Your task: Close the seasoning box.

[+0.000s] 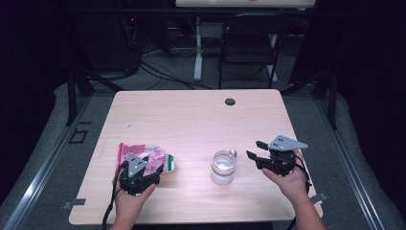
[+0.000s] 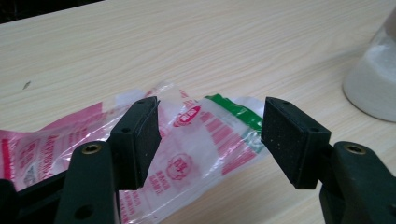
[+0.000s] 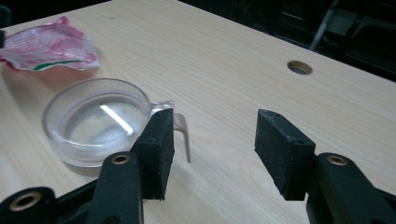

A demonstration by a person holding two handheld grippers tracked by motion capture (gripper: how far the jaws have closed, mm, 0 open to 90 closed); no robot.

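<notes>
A crumpled pink, white and green plastic bag lies on the wooden table at the front left. My left gripper stands over it, open, and the bag lies between the two pads; the right pad is clear of it. A clear plastic cup with a small handle and white contents stands at the front middle. My right gripper is just to the right of the cup, open and pointing left at it. In the right gripper view, the right gripper has bare table between its jaws, with the cup beside its left pad.
A round cable hole sits near the table's far edge. A dark folding chair and a desk leg stand beyond the table. The far half of the table is bare wood.
</notes>
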